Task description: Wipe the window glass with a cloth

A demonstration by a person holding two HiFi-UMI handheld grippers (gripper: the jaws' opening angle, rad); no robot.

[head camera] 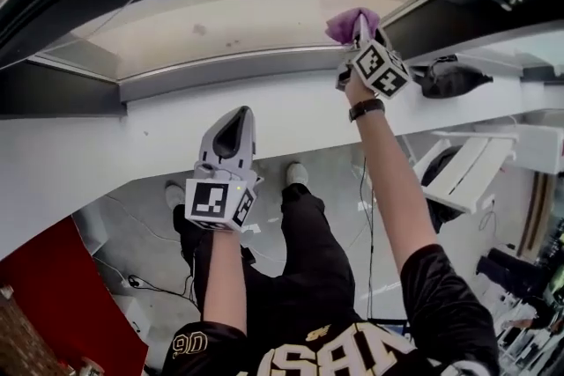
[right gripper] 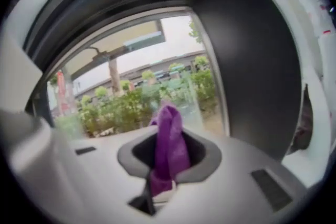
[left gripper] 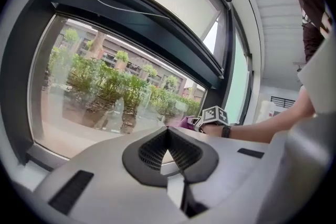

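Two grippers: one in each of the person's hands, both pointed at a window.
Left gripper (head camera: 238, 117): low, in front of the white sill (head camera: 115, 150), well apart from the cloth.
Left fingers (left gripper: 149, 152): together at the tips, with nothing between them.
Right gripper (head camera: 359, 29): higher and further right, on an outstretched arm, at the lower right corner of the window glass (head camera: 238, 26).
Right fingers (right gripper: 203, 157): clamped on the purple cloth (right gripper: 169, 144).
Cloth and fingers: the lower part of the cloth is pinched between the two dark pads. The rest stands up past the fingertips as a folded bunch, with its free end toward the pane.
Cloth and glass: in the head view the cloth (head camera: 348, 24) lies at the right end of the pane, just beside the dark window frame (head camera: 458, 9). From the left gripper view the cloth (left gripper: 186, 122) sits low against the glass (left gripper: 94, 86), ahead of the right gripper's marker cube (left gripper: 215, 115). Whether it actually presses on the pane cannot be told.
Right wrist: a dark watch (head camera: 366, 108) sits just below the gripper.
Through the glass: green shrubs (left gripper: 110, 81) and buildings.
On the sill, right of the cloth: a black bag (head camera: 451, 79).
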